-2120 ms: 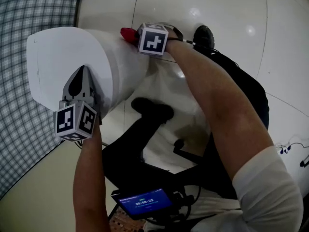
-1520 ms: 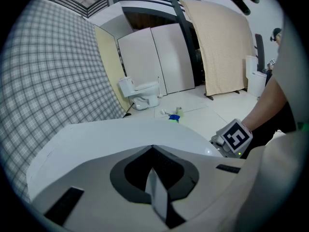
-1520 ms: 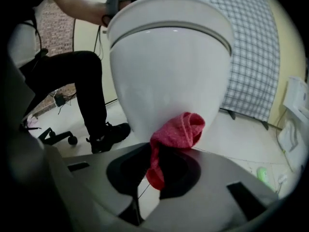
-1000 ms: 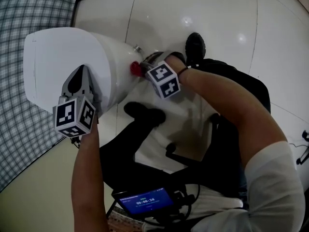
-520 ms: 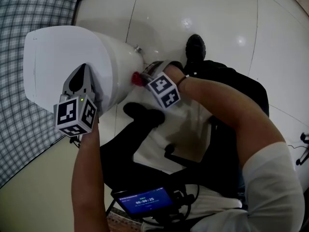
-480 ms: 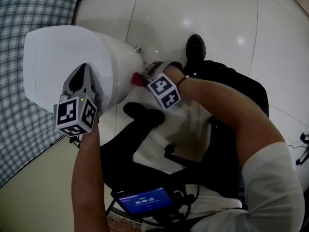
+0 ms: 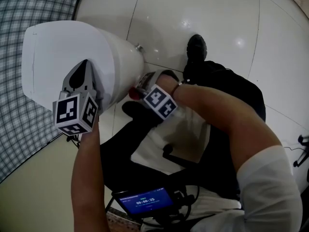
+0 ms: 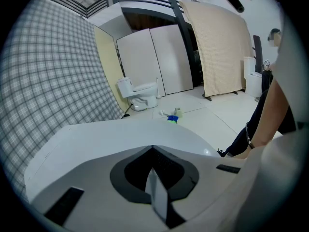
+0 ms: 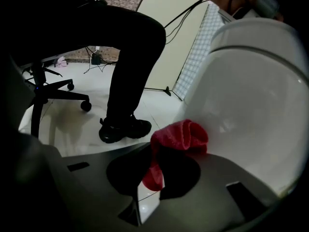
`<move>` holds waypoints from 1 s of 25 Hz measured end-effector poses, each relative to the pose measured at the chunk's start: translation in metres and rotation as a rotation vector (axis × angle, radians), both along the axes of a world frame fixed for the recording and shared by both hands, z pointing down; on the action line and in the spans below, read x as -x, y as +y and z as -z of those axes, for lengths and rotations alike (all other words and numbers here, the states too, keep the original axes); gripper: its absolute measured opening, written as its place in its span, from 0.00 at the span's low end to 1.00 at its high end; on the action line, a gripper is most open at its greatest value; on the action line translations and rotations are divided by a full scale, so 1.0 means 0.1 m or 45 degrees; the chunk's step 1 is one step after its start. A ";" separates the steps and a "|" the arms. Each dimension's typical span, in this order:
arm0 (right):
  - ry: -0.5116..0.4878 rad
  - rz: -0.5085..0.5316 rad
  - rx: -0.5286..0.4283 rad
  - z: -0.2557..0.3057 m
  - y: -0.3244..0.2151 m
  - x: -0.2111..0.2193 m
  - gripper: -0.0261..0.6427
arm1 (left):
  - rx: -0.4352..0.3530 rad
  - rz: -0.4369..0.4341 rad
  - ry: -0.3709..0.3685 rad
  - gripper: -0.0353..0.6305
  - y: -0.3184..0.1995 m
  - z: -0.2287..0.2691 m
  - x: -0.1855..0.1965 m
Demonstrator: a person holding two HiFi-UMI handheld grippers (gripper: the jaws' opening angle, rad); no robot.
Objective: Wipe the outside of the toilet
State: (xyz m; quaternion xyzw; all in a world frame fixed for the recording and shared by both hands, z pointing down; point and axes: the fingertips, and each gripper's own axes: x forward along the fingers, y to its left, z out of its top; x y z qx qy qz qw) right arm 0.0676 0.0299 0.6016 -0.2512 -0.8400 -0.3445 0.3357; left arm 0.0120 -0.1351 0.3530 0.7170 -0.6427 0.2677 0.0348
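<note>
A shiny white tiled floor [image 7: 217, 13] is seen under everything, and a checked wall [image 7: 24, 124] is seen on the left side. The white toilet [image 7: 58, 52] is set close to that wall, with its lid shut. Far behind it, in the left gripper view, a second small toilet [image 8: 137, 93] and a big beige cloth [image 8: 217, 47] hung over a frame can be seen.

The left gripper [image 7: 86, 64] is held over the toilet lid. Its two jaws are pressed together, and nothing is caught between them. It cannot be told if the lid is touched by the tips.

The right gripper [image 7: 138, 88] is held low down, next to the toilet's bowl. A red cloth [image 9: 181, 137] is pinched between its jaws. The cloth is bunched up and is laid against the outside of the bowl, near the bottom. From above, only a small bit of the red cloth is seen past the marker cube.

A black shoe [image 9: 123, 127] and the wheeled foot of a chair [image 9: 53, 88] are seen on the floor near the bowl. A small lit screen [image 7: 145, 198] is seen at the bottom of the head view.
</note>
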 end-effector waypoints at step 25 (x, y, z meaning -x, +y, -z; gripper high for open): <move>0.202 -1.263 0.432 -0.77 -2.60 -0.33 0.10 | -0.036 -0.044 0.086 0.06 0.06 0.08 0.01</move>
